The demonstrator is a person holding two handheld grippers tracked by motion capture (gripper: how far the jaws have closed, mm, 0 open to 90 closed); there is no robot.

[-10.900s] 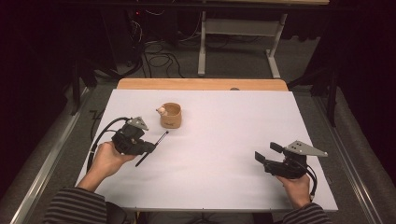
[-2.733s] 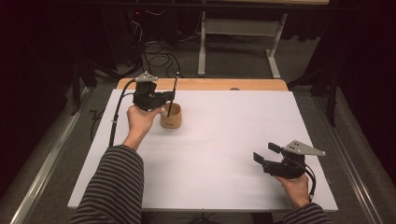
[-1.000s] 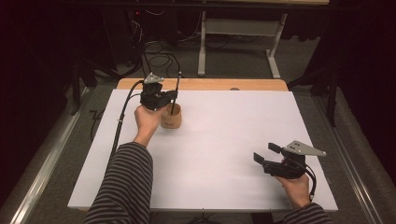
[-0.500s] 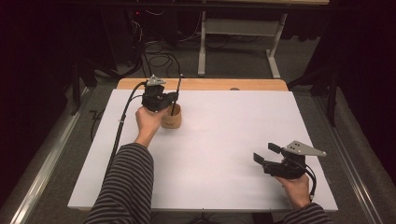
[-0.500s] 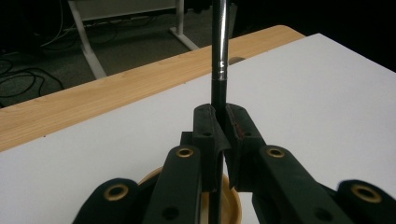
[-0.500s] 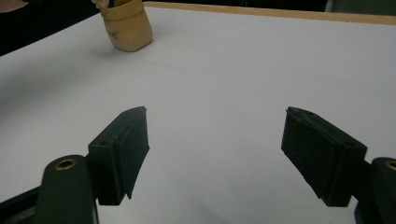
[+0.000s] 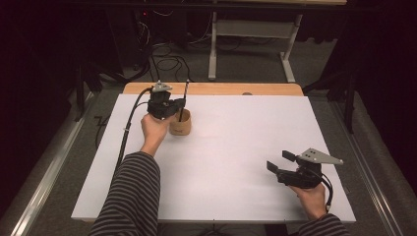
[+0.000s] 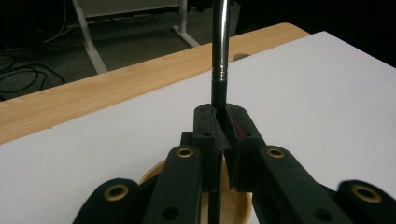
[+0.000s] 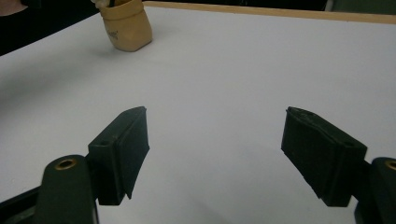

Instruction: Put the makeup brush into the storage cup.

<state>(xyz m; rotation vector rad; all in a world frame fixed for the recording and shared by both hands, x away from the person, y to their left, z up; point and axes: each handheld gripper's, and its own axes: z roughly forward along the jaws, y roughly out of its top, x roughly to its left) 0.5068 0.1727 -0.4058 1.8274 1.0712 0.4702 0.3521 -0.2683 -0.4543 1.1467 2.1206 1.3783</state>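
A white sheet covers the worktop, with a strip of bare wood along its far edge; the room beyond is dark, with cables on the floor. The left gripper hangs over a small wooden cup at the far left, its jaws clamped on a thin, upright black brush whose lower end drops toward the cup. The right gripper rests near right, jaws apart, well away from the cup.

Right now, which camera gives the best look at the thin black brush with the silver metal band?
The left gripper view: the thin black brush with the silver metal band stands upright, clamped in the left tool. The high view shows it small, above the tan wooden cup.
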